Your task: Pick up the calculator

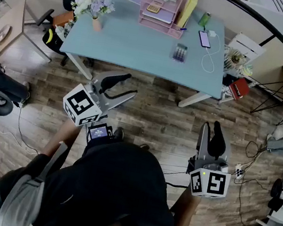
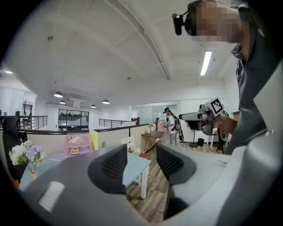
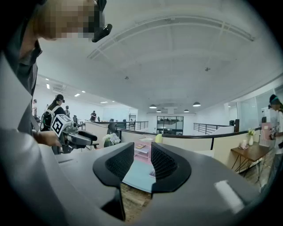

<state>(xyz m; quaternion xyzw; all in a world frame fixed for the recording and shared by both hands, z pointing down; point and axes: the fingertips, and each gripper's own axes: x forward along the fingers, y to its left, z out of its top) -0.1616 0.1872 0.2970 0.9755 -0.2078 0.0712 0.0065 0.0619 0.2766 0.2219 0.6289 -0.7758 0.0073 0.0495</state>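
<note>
Left tool (image 1: 130,84) in head view: held low over the wood floor, jaws spread, pointing up toward the light-blue worktop (image 1: 132,43), touching nothing. Right tool (image 1: 211,128) is also over the floor, well apart from the worktop, jaws apart, empty. Dark calculator (image 1: 180,52) lies flat on the worktop near its front edge, between the pink file tray (image 1: 162,10) and a phone (image 1: 204,38) with a white cable (image 1: 212,57); flower vase (image 1: 95,20) at the far left end. Reach not yet begun, I judge. Risks: a pale calculator-like item sits in the tray, so the wrong one could get picked; the calculator is thin and flat, so jaws coming straight down may skid it toward the edge or close over nothing; the cable loop just beside it could snag a jaw. Left gripper view: jaws widely spread, only the worktop corner and floor show through the gap, nothing pinched; calculator not made out here. Right gripper view: right tool (image 3: 142,161) has its jaws moderately apart, with worktop surface and tray beyond the gap and nothing held; a small dark patch on the worktop may be the calculator, cannot tell.
</note>
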